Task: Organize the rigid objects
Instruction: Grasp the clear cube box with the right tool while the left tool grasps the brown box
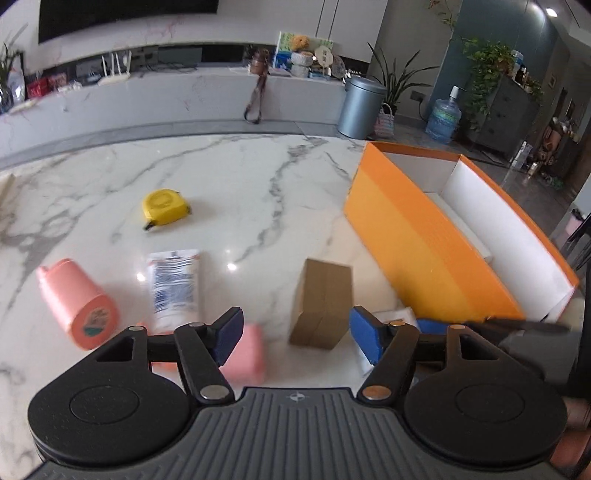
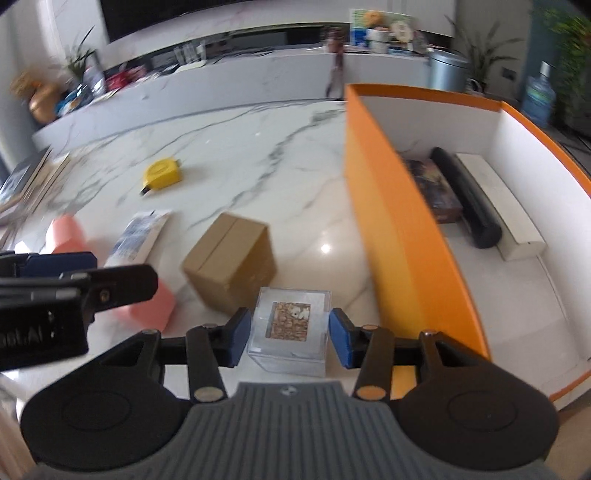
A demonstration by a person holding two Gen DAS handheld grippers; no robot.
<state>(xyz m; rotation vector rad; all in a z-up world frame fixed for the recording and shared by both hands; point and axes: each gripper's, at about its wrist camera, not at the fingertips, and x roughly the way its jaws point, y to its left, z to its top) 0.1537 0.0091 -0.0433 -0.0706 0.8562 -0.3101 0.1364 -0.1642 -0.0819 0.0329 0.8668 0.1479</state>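
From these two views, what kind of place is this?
Most likely a home living room: a white marble-patterned table in front, a long low white media console under a large dark screen, and green potted houseplants beside a blue water jug.

Clear cube (image 2: 289,328) between tool (image 2: 290,341) pads

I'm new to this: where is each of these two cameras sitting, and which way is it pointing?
Left wrist: rides on the left gripper, facing forward over the marble table; its own open blue-padded fingers show.
Right wrist: rides on the right gripper, facing the orange box; its fingers flank a clear cube, and the left gripper intrudes at left.
Shared: yellow tape measure, cardboard box, orange box.
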